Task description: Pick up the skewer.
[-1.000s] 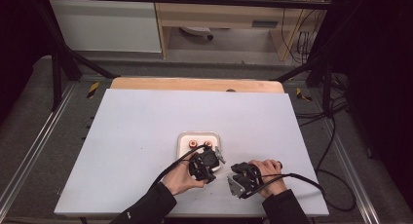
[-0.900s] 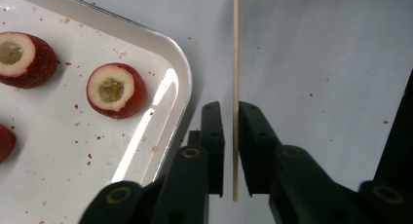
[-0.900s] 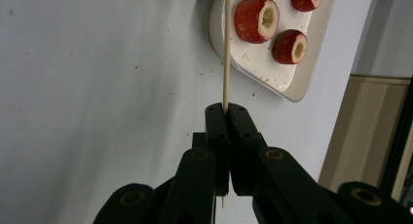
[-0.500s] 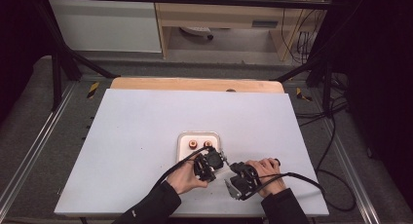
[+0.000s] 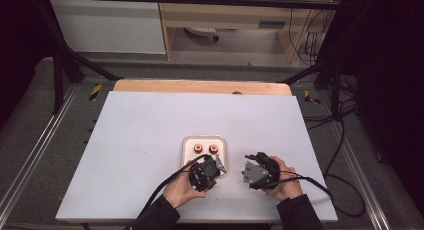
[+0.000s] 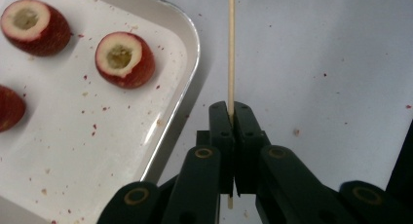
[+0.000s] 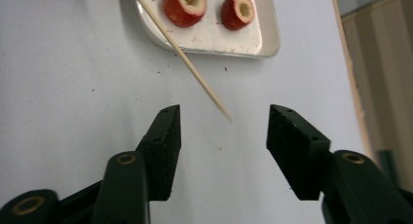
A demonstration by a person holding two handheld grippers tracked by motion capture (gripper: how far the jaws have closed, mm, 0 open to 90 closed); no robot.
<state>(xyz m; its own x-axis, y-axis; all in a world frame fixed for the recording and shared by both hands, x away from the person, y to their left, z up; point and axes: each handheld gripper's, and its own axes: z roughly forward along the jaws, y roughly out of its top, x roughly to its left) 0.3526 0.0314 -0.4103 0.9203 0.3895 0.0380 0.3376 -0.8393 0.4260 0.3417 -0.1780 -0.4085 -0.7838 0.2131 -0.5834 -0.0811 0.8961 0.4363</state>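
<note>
Left tongs [image 6: 232, 118] clamp a wooden skewer [image 6: 231, 48], its tip reaching toward the right tongs [image 7: 223, 129], whose jaws have just been opening, nothing between them. Cored red fruits [image 6: 124, 59] sit in the white tray [image 6: 194, 63] beside the left tongs. Judgement: steady the skewer, align one fruit's hollow before piercing.

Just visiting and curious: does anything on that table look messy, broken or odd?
A little. Red crumbs speckle the white tray and the table beside it. The red fruits have their cores hollowed out. Nothing looks broken.
</note>
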